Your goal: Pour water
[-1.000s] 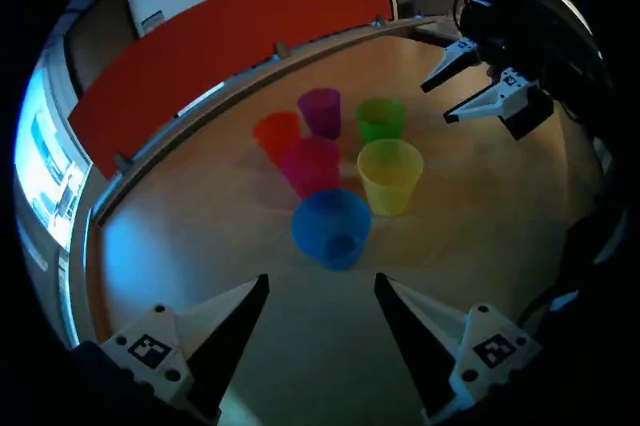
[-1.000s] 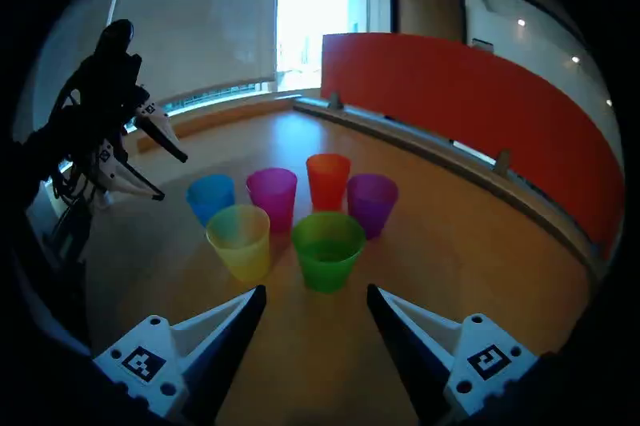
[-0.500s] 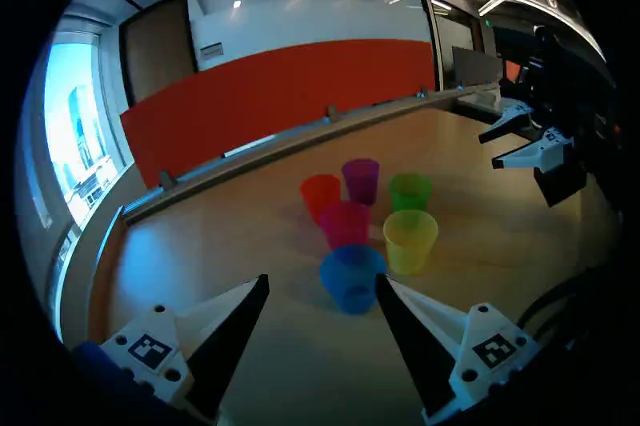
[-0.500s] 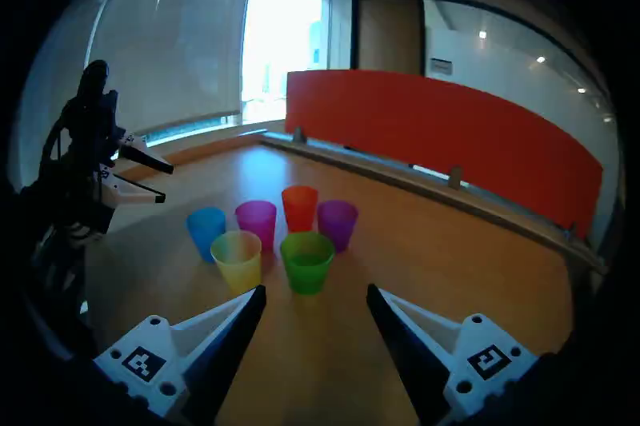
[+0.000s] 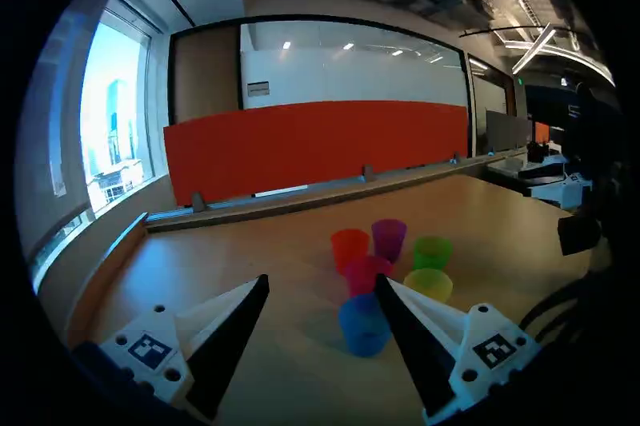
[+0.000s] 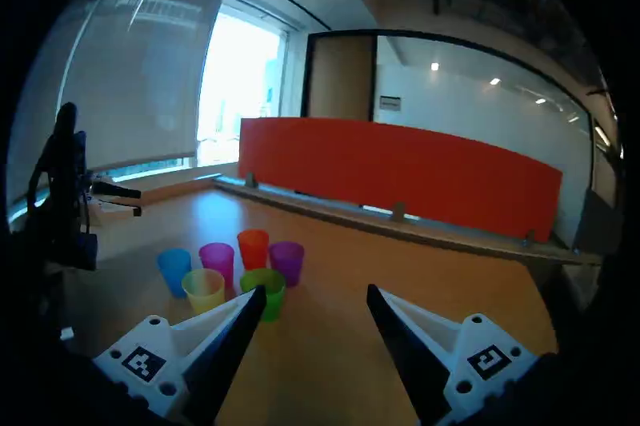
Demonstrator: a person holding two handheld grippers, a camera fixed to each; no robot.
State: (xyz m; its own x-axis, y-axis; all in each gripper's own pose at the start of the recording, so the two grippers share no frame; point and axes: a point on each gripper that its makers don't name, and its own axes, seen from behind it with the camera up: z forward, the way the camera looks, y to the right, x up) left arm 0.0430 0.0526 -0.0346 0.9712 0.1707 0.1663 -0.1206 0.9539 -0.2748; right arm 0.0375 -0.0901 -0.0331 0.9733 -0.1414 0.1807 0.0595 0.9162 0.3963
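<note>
Six cups (image 5: 364, 272) stand just ahead of the left tool (image 5: 320, 278) and right tool (image 6: 315, 288), both released.

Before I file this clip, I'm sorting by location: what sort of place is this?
Probably an office or meeting room: a long wooden table with a red divider panel along its far edge, and a big window beside it.

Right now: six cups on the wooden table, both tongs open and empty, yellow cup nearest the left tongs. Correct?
One thing is off. The cup nearest the left tongs is the blue cup, as the left gripper view shows; the yellow cup stands behind it. The rest holds: six cups on the wooden table, left tongs and right tongs open and empty.
</note>
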